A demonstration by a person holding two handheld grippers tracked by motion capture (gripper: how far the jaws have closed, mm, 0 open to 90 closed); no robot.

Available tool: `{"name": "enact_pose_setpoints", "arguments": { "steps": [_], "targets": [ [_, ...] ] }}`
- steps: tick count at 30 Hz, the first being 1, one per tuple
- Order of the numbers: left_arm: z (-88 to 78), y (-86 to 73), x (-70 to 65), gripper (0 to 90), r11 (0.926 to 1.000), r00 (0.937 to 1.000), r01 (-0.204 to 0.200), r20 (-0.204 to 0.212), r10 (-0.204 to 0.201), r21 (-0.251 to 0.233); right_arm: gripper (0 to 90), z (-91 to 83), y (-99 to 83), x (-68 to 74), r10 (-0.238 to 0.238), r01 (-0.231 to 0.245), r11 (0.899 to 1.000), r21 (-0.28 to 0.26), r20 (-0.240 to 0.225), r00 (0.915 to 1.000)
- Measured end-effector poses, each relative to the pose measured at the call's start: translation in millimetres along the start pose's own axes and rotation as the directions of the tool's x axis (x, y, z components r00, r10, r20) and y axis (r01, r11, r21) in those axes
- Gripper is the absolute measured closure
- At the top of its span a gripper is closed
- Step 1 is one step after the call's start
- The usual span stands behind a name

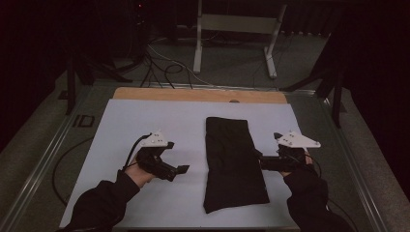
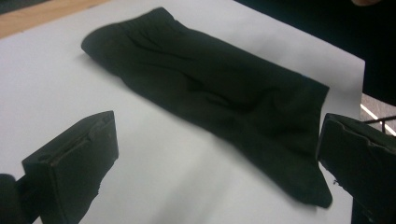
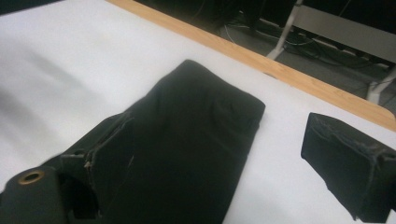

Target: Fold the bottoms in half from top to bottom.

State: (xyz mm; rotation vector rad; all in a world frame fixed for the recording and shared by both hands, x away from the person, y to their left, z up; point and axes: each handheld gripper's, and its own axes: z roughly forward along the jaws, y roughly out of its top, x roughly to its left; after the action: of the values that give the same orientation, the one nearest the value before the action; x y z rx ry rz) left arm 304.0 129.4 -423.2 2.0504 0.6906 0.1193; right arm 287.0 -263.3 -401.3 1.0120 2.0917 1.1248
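The right gripper point(image 1: 257, 159) sits at the right edge of the folded cloth point(image 1: 233, 162), its jaws spread wide and holding nothing; in its own view one jaw lies over the fabric and the other over the bare sheet, probably lined up to pinch that edge. The left gripper point(image 1: 183, 170) hovers well apart from the cloth on its left side, jaws also wide and empty, likely waiting its turn. The cloth is black, folded into a long strip with soft creases, lying flat near the middle of the white sheet point(image 1: 145, 121) covering the table point(image 1: 193, 94).
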Motion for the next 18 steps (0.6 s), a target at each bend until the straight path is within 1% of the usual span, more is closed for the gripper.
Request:
{"name": "enact_pose_setpoints", "arguments": {
  "steps": [1, 2, 3, 4, 6, 8, 10, 11, 12, 13, 15, 17, 18],
  "targets": [
    [1.0, 2.5, 1.2, 0.0, 1.0, 1.0, 0.003, 0.004, -0.003, -0.003, 10.0, 2.8, 2.2, -1.1, -0.001, 0.001, 1.0, 0.006, 0.003, 1.0],
    [2.1, 4.9, 2.2, 0.0, 1.0, 1.0, 0.002, -0.003, -0.002, -0.002, 10.0, 5.4, 3.9, -2.4, -0.007, 0.007, 1.0, 0.006, 0.006, 1.0],
    [3.3, 7.2, 3.0, 0.0, 1.0, 1.0, 0.001, -0.003, -0.001, -0.003, 10.0, 7.8, 5.6, -3.3, -0.002, 0.002, 1.0, 0.005, 0.002, 1.0],
    [4.7, 9.7, 4.2, 0.0, 1.0, 1.0, 0.001, 0.003, -0.001, 0.001, 10.0, 10.3, 7.2, -4.8, -0.007, 0.007, 1.0, 0.006, 0.004, 1.0],
    [7.6, 14.3, 6.0, 0.0, 1.0, 1.0, -0.001, -0.003, 0.001, -0.001, 10.0, 15.3, 10.2, -7.7, -0.011, 0.011, 1.0, 0.008, 0.002, 0.9999],
    [10.7, 18.8, 8.1, 0.0, 1.0, 1.0, 0.006, 0.005, -0.006, -0.002, 10.0, 20.6, 12.9, -10.1, 0.004, -0.004, 1.0, 0.012, 0.005, 1.0],
    [14.1, 22.9, 10.4, 0.0, 1.0, 1.0, 0.008, 0.003, -0.008, -0.005, 10.0, 26.0, 15.1, -13.2, 0.009, -0.009, 1.0, 0.013, 0.0, 1.0],
    [15.8, 24.7, 11.7, 0.0, 0.9999, 0.9999, 0.012, 0.003, -0.012, -0.008, 10.0, 29.1, 16.0, -14.7, 0.004, -0.004, 1.0, 0.021, 0.001, 1.0],
    [15.8, 24.7, 11.7, 0.0, 0.9999, 0.9999, 0.012, 0.003, -0.012, -0.008, 10.0, 29.1, 16.0, -14.7, 0.004, -0.004, 1.0, 0.021, 0.001, 1.0],
    [19.9, 27.1, 14.4, 0.0, 0.9998, 0.9999, 0.014, 0.001, -0.014, -0.01, 10.0, 35.9, 17.4, -17.5, 0.002, -0.002, 0.999, 0.033, -0.003, 1.0],
    [24.4, 28.2, 16.3, 0.0, 0.9999, 0.9998, 0.014, -0.01, -0.014, -0.003, 10.0, 41.0, 18.1, -19.4, 0.009, -0.009, 0.999, 0.033, 0.003, 1.0],
    [26.3, 28.5, 17.4, 0.0, 0.9999, 0.9998, 0.014, -0.011, -0.014, -0.001, 10.0, 43.3, 18.5, -20.5, 0.013, -0.013, 0.999, 0.034, -0.001, 0.9999],
    [29.9, 29.2, 20.1, 0.0, 0.9998, 0.9996, 0.02, -0.017, -0.02, -0.002, 10.0, 48.4, 19.3, -22.3, 0.021, -0.021, 0.999, 0.038, 0.0, 0.9998]
  ]
}}
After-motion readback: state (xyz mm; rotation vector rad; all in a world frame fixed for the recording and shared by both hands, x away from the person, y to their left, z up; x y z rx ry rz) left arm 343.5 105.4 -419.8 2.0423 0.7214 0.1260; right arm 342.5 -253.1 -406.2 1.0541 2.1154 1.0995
